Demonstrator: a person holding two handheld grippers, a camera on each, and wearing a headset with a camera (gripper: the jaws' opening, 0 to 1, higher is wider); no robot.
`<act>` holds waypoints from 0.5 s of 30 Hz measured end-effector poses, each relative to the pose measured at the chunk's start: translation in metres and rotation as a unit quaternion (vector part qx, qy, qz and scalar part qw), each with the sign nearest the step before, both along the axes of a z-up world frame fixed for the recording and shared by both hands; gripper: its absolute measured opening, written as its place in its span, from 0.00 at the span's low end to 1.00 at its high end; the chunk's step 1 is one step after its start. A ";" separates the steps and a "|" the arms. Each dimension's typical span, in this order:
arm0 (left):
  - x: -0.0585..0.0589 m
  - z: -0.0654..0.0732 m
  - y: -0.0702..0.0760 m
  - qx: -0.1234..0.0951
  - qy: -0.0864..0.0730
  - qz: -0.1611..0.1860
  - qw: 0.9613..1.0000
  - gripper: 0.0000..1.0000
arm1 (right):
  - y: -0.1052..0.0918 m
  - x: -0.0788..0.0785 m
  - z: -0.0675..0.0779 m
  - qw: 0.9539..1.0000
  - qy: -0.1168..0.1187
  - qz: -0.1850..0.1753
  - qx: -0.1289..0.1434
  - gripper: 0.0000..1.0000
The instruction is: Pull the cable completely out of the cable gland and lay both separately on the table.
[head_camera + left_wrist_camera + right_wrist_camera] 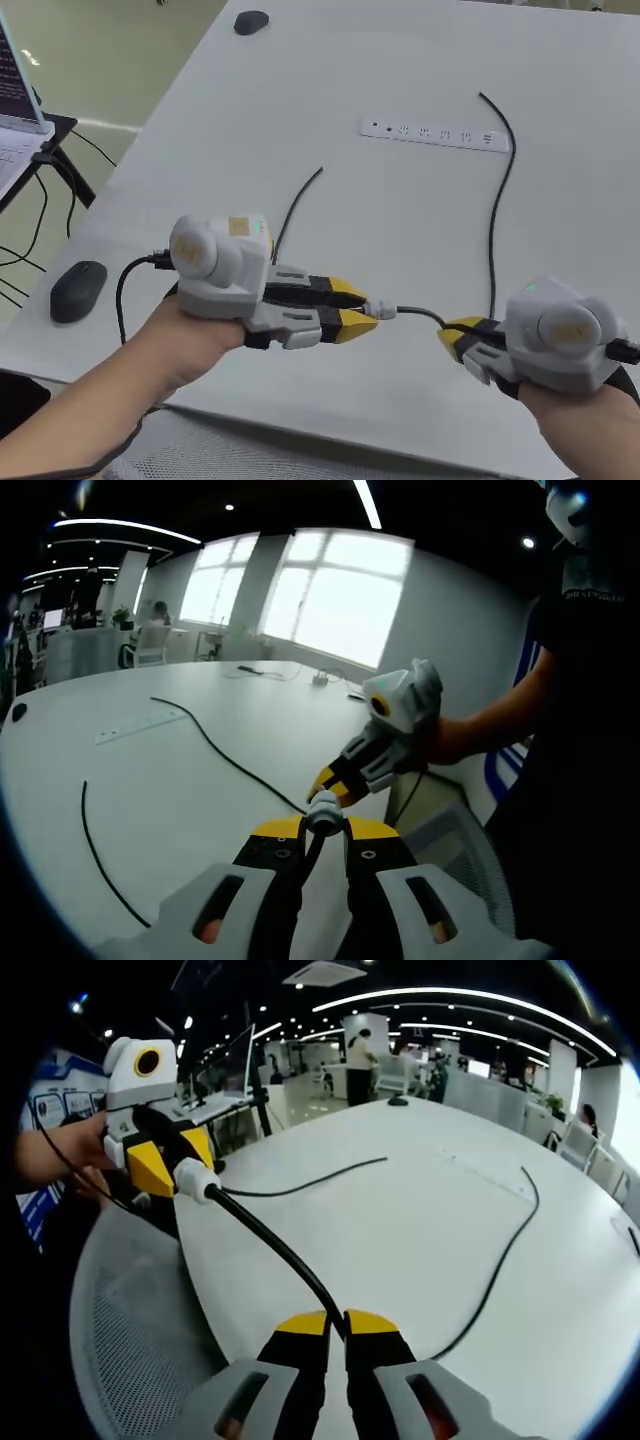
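1. While the left gripper (360, 305) is held over the near edge of the worktop (400, 230), its fingers are clenched on the white cable gland (384, 311) — the gland sticks out past the yellow tips.
2. The right gripper (452, 336) faces it, close by, with its fingers clamped on the black cable (493, 215).
3. The cable enters the gland — a short piece bridges the two grippers, and the rest lies on the worktop, passing a power strip (435, 135).
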State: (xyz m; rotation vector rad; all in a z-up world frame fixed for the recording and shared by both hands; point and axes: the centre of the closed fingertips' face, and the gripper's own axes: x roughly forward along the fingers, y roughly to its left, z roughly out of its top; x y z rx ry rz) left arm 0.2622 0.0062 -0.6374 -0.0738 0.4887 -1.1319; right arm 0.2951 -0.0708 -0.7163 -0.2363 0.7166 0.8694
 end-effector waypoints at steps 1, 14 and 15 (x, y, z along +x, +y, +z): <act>0.001 0.000 0.001 0.001 -0.001 0.002 1.000 0.15 | 0.000 0.000 0.000 1.000 0.000 0.000 0.001 0.00; 0.006 0.005 0.004 0.004 -0.007 0.001 1.000 0.15 | 0.010 -0.003 0.051 0.994 -0.093 0.053 -0.025 0.14; 0.006 0.006 0.004 0.003 -0.007 0.000 1.000 0.15 | 0.012 -0.005 0.056 0.992 -0.099 0.067 -0.037 0.16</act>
